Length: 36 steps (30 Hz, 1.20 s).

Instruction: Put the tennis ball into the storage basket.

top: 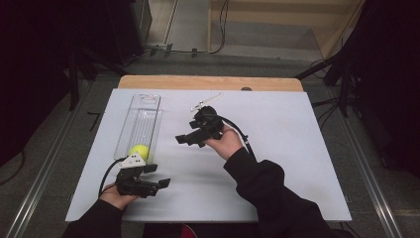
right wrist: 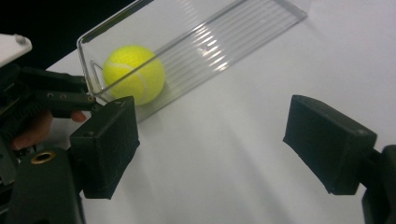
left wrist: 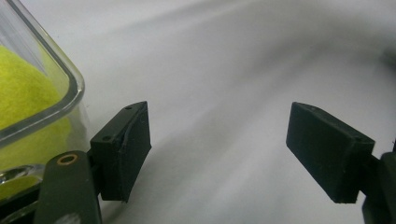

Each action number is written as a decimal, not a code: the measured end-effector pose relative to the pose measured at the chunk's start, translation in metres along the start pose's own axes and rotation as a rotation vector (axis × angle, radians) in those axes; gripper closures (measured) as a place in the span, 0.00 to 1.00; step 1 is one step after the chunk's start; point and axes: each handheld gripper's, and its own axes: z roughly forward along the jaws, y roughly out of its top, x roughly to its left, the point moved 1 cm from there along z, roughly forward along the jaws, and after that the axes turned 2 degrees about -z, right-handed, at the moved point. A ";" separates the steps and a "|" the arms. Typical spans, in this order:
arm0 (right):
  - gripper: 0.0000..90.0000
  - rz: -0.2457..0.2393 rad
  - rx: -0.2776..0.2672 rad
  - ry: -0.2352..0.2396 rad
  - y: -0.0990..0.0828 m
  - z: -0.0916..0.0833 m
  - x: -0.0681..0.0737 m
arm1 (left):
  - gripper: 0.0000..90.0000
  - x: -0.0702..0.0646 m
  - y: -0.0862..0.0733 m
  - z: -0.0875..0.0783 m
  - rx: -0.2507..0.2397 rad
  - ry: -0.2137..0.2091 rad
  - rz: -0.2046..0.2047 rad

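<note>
High view: tennis ball (top: 139, 151) sits at near end of the clear tray (top: 148, 101), long axis running away. Left gripper (top: 157, 177) is just beside it, jaws spread, empty; right gripper (top: 188, 140) farther, also spread.

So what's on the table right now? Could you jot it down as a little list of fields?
surface: white board on a wooden table
box: long clear box, lying flat, open on top, at the left of the board
ball: yellow tennis ball inside the box, at the end nearest the person
left gripper: open, holding nothing, just beside the box's near end
right gripper: open, holding nothing, mid-board, jaws pointing toward the box
small item: thin pale thing past the right gripper, too small to tell
</note>
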 end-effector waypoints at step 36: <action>0.23 0.079 -0.046 -0.104 -0.086 -0.058 -0.034 | 0.25 0.001 0.000 0.000 -0.004 0.011 -0.006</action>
